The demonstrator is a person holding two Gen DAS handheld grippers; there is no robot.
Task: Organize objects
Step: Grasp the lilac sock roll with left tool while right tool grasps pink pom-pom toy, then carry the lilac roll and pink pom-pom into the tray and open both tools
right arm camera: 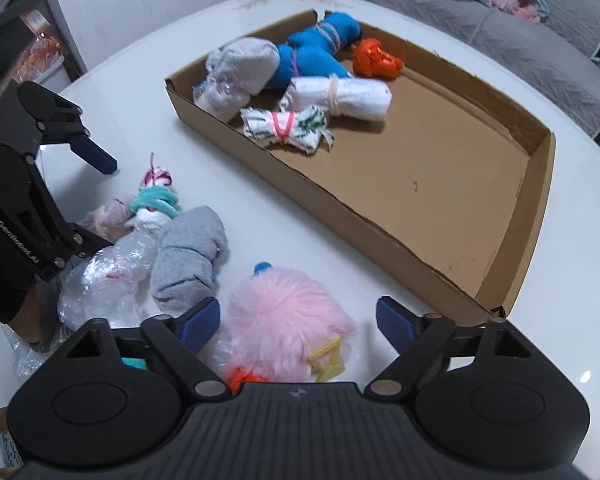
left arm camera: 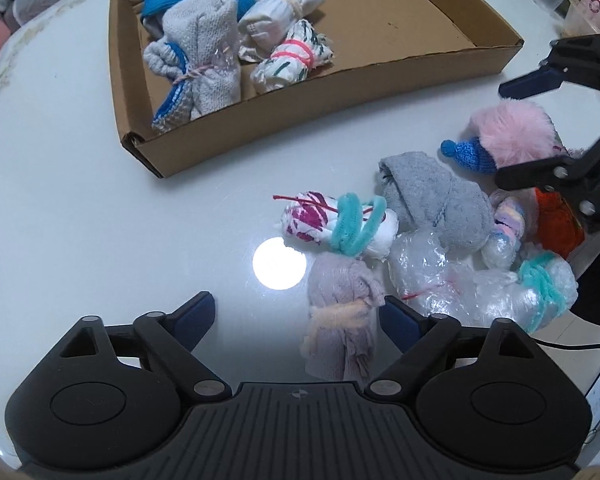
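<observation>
The left gripper and right gripper are both hanging unclenched: lilac bundle sitting between left fingers, pink fluffy bundle between right fingers. Centre each before squeezing, then carry to the cardboard tray.

Cardboard box on a white table, five tied bundles at its left end. Below-right of the box, more bundles; left gripper straddles a lilac bundle.

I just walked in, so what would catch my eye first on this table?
The fluffy pink bundle stands out, lying between the right gripper's open jaws in the pile of tied bundles on the white table. Behind it, a cardboard tray holds more bundles at one end, among them a bright blue one.
</observation>
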